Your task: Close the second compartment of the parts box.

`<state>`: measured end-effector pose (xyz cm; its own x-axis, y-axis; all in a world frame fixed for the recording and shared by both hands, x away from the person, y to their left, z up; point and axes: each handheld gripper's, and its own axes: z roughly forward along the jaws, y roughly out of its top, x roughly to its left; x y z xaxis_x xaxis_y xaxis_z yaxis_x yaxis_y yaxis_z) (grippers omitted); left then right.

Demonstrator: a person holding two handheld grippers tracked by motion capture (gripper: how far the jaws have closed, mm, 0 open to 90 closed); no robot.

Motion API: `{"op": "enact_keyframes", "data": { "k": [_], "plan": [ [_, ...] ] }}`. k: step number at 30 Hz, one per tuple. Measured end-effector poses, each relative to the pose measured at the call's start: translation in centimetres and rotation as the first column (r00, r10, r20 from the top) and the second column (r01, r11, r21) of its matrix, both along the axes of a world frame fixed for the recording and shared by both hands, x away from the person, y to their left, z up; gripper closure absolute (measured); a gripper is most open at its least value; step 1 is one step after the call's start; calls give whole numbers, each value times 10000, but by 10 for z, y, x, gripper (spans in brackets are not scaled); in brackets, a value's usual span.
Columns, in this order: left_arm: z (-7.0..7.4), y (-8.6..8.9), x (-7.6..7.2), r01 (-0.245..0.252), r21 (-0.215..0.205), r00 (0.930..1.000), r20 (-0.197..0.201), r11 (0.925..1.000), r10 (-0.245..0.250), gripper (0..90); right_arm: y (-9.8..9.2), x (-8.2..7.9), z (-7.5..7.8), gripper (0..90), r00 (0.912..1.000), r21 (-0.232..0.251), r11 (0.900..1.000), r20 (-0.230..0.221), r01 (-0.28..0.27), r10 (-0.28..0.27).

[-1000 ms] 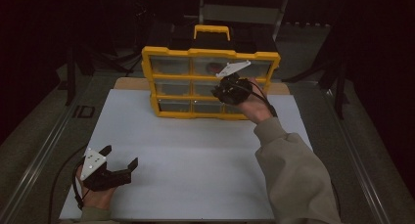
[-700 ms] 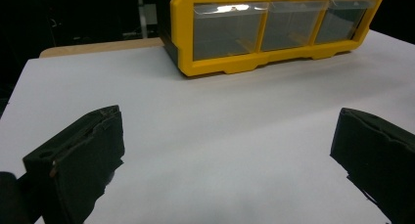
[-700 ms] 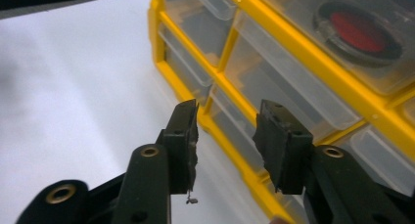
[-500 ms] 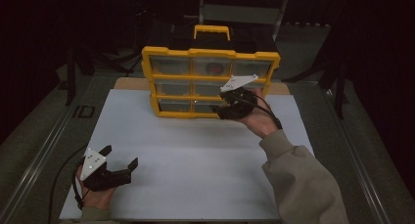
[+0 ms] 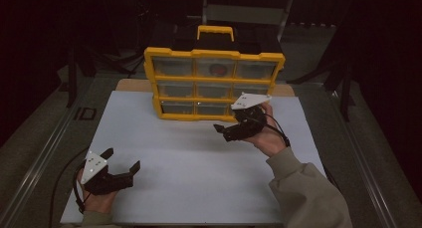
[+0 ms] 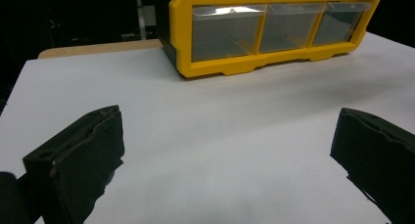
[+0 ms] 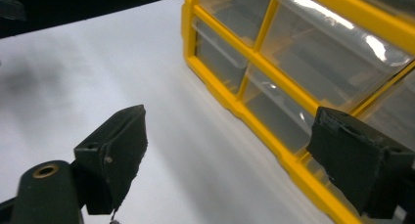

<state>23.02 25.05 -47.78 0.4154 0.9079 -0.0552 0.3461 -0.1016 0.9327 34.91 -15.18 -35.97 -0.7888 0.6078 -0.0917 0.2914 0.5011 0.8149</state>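
The yellow organizer (image 5: 214, 83) stands upright at the far middle of the white table (image 5: 189, 158), drawers facing the person. The right hand-held gripper (image 5: 230, 132) hangs just in front of its bottom row at the right, jaws just opened wide with nothing between them. The left hand-held gripper (image 5: 122, 169) rests near the table's front left corner, jaws likewise apart and empty, well clear of the organizer. If a bottom drawer (image 7: 288, 121) is next, line the right jaws squarely on its front lip before closing, then pull straight out so the organizer does not tip forward.
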Motion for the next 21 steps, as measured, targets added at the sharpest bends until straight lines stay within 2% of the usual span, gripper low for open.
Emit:
{"op": "enact_keyframes", "data": {
  "k": [7, 10, 16, 21],
  "plan": [
    [0, 1, -1, -2, -19, 10000, 19, 10000, 2, 0, -12, -12, -16, 109, 9999, 403, 9991, 20, 110, -111],
    [0, 2, -1, 23, -69, 10000, 36, 10000, -23, 0, -16, -18, -23, 102, 9991, 313, 9989, 207, 354, -361],
    [1, 4, -1, 101, -207, 9999, 59, 9997, -100, 0, -26, -33, -32, 102, 9952, 577, 9958, 630, 712, -748],
    [1, 5, -1, 216, -196, 9997, 84, 9996, -214, 0, -38, -45, -40, 106, 9920, 787, 9929, 815, 897, -961]
  ]
}}
